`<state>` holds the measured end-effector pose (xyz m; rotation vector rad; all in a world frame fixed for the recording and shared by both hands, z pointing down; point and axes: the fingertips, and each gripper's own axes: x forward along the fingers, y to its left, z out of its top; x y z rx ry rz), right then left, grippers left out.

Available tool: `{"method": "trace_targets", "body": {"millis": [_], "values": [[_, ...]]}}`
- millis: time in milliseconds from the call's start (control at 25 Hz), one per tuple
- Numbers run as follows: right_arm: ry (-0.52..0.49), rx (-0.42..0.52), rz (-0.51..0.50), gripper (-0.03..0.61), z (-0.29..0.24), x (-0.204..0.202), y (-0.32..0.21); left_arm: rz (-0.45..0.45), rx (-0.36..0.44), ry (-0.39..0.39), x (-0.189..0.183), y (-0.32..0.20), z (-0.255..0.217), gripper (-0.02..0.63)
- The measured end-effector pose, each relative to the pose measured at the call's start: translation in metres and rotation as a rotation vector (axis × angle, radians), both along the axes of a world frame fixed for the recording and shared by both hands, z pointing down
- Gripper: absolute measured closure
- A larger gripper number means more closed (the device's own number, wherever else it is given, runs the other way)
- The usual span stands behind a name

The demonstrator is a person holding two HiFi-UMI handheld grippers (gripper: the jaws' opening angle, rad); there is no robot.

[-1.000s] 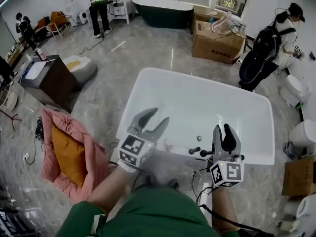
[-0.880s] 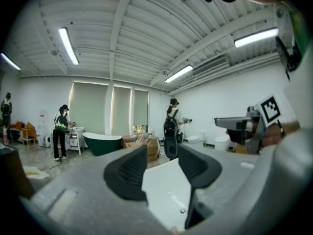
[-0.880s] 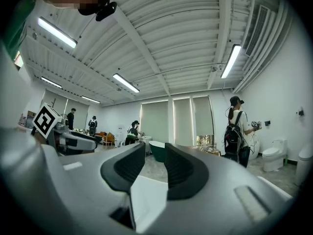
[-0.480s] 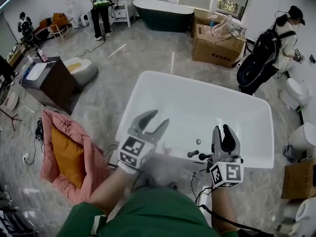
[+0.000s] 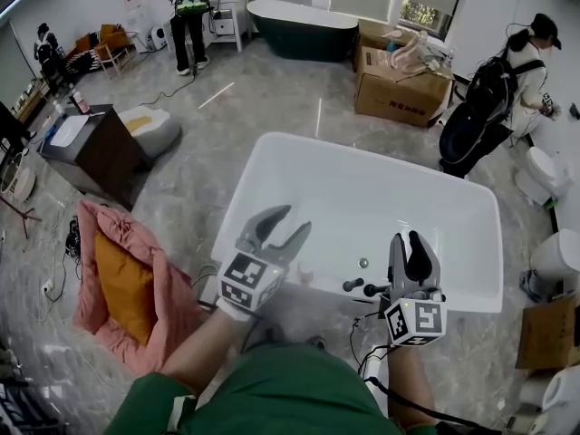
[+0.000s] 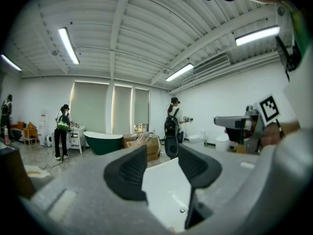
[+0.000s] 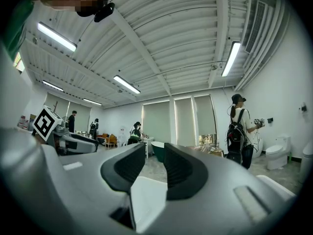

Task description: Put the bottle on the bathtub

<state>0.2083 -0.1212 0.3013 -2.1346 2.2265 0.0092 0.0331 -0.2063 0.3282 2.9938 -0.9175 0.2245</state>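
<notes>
The white bathtub (image 5: 272, 145) fills the middle of the head view, with dark tap knobs (image 5: 355, 284) on its near rim. No bottle shows clearly in any view; a small pale shape (image 5: 304, 275) lies at the near rim and is too faint to identify. My left gripper (image 5: 292, 217) hovers over the tub's near left rim, jaws wide apart and empty. My right gripper (image 5: 406, 236) is held above the near right rim, its jaws a narrow gap apart with nothing between them. Between the left gripper's (image 6: 161, 165) fingers the tub's inside (image 6: 166, 185) is visible.
A dark green tub (image 5: 299, 21) and cardboard boxes (image 5: 399, 84) stand at the back. One person with a backpack (image 5: 494, 98) stands right of the white tub, another (image 5: 186, 12) far back. A dark cabinet (image 5: 91, 148) and pink cushion (image 5: 127, 279) lie left; toilets (image 5: 548, 166) right.
The head view has shifted a little, so the tub sits slightly lower in frame. Both grippers hold nearly the same place and jaw opening.
</notes>
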Motion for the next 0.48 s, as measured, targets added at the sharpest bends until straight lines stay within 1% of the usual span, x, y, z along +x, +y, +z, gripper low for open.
{"method": "trace_targets", "body": {"millis": [200, 480], "values": [[-0.003, 0.000, 0.004, 0.462, -0.0019, 0.0073, 0.0024, 0.001, -0.006, -0.002, 0.0066, 0.0027, 0.0000, 0.417], [-0.012, 0.004, 0.005, 0.465, 0.0020, 0.0052, -0.0015, 0.010, -0.004, 0.001, 0.0038, -0.0022, 0.0020, 0.417]]}}
